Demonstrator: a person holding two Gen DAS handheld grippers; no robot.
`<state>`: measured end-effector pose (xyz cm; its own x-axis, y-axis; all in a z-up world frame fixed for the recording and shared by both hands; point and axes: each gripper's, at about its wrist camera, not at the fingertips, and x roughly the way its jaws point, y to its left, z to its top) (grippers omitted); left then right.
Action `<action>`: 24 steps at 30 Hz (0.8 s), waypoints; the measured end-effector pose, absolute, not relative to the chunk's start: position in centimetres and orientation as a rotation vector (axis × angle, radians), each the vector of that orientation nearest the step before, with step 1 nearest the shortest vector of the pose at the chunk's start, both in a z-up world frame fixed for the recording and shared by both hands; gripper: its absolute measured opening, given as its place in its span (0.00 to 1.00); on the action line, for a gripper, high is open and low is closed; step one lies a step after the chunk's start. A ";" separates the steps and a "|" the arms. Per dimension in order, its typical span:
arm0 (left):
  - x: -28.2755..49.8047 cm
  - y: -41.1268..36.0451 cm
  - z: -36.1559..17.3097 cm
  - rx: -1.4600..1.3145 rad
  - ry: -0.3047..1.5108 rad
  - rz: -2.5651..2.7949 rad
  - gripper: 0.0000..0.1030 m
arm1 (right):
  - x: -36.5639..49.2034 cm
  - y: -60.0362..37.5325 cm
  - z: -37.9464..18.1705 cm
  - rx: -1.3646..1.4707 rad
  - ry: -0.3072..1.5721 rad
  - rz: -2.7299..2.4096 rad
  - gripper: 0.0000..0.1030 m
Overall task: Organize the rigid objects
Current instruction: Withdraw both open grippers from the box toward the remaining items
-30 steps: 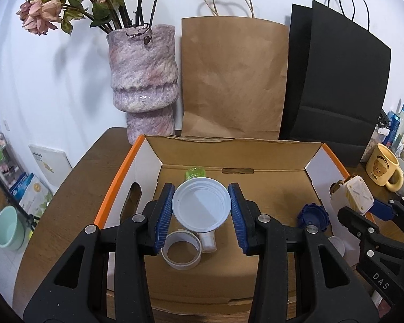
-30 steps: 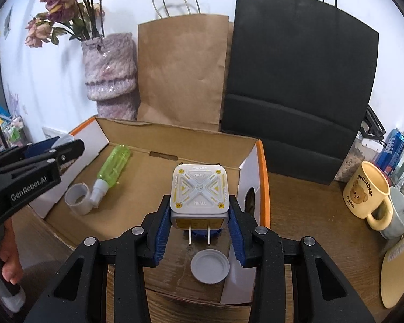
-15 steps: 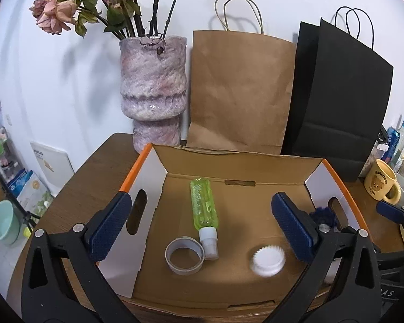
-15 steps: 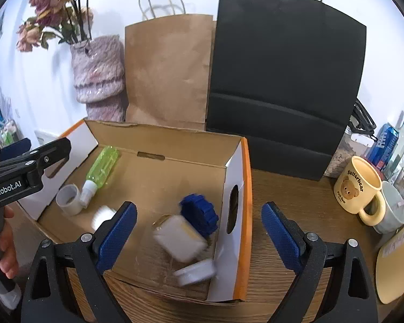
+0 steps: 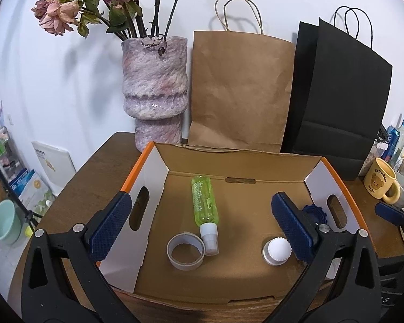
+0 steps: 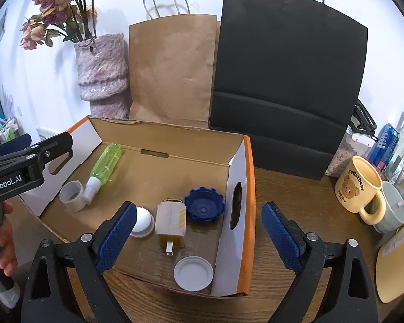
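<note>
An open cardboard box (image 5: 153,183) (image 6: 245,183) with orange edges sits on the wooden table. In it lie a green spray bottle (image 5: 204,204) (image 6: 105,162), a tape ring (image 5: 185,251) (image 6: 72,196), a white ridged cap (image 5: 277,250) (image 6: 141,222), a white and yellow plug adapter (image 6: 171,222), a blue lid (image 6: 204,209) (image 5: 313,212) and a flat white lid (image 6: 193,273). My left gripper (image 5: 202,228) is open and empty above the box's near side. My right gripper (image 6: 199,239) is open and empty above the box's right near corner.
A pink vase (image 5: 155,88) with dried flowers, a brown paper bag (image 5: 239,91) and a black paper bag (image 5: 339,102) stand behind the box. A bear mug (image 6: 359,188), a white cup (image 6: 393,210) and cans (image 6: 385,145) stand on the table at right.
Both grippers opened and pulled back. The left one let the white ridged cap fall into the box; the right one dropped the plug adapter, which now lies beside the blue lid.
</note>
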<state>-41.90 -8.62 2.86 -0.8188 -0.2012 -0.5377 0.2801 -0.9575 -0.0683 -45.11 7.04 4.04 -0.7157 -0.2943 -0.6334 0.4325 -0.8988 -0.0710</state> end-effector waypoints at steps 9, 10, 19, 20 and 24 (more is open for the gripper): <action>-40.5 -7.4 3.0 0.825 0.192 -2.795 1.00 | -43.2 7.7 4.8 0.859 0.320 -2.580 0.94; -40.3 -7.3 3.0 0.822 0.185 -2.797 1.00 | -43.0 7.8 4.9 0.857 0.323 -2.578 0.94; -37.8 -6.3 3.4 0.803 0.152 -2.823 1.00 | -40.4 9.2 5.3 0.838 0.330 -2.580 0.94; -37.6 -6.2 3.4 0.800 0.150 -2.825 1.00 | -40.2 9.4 5.3 0.836 0.330 -2.581 0.94; -36.2 -5.7 3.7 0.781 0.143 -2.834 1.00 | -38.8 10.2 5.5 0.826 0.330 -2.587 0.94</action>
<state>-36.15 -5.66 3.69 -0.8408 -0.1641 -0.5158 0.2152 -0.9757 -0.0404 -38.75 10.22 5.45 -0.7435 -0.3036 -0.5958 0.4436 -0.8907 -0.0997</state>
